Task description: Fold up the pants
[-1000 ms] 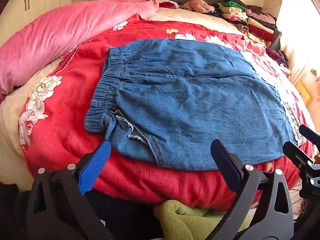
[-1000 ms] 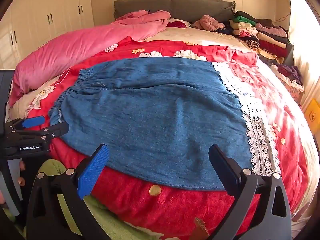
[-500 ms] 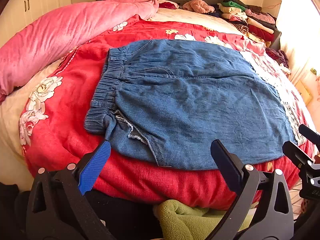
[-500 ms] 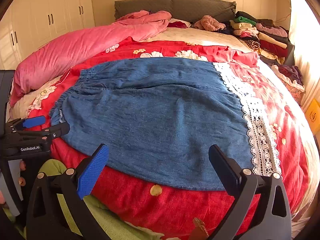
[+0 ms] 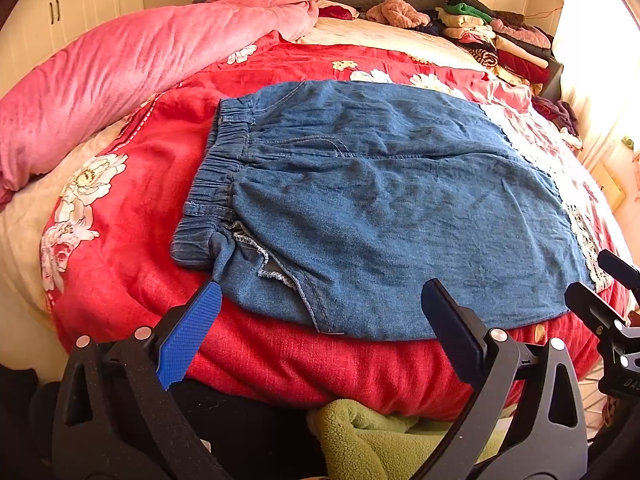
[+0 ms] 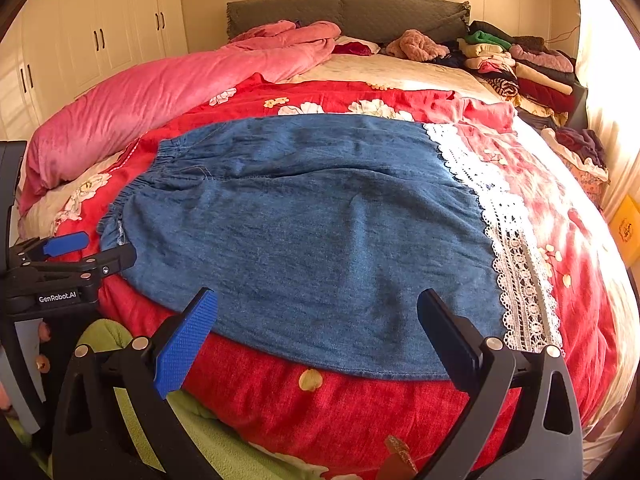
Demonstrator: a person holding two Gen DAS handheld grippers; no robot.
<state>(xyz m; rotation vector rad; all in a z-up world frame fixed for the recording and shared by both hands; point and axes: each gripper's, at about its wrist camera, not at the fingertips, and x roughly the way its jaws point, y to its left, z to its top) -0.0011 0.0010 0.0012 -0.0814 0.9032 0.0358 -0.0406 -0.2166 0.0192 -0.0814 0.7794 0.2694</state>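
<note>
Legible text, one item: "GenRobot.AI", white lettering on the black body of the left gripper (image 6: 80, 254), seen at the left edge of the right wrist view.

Partly legible: white letters "DA", cut off, on the black body of the right gripper (image 5: 612, 280), at the right edge of the left wrist view.

Yellow sign (image 6: 626, 230) beside the bed: orange mark, unreadable.
</note>
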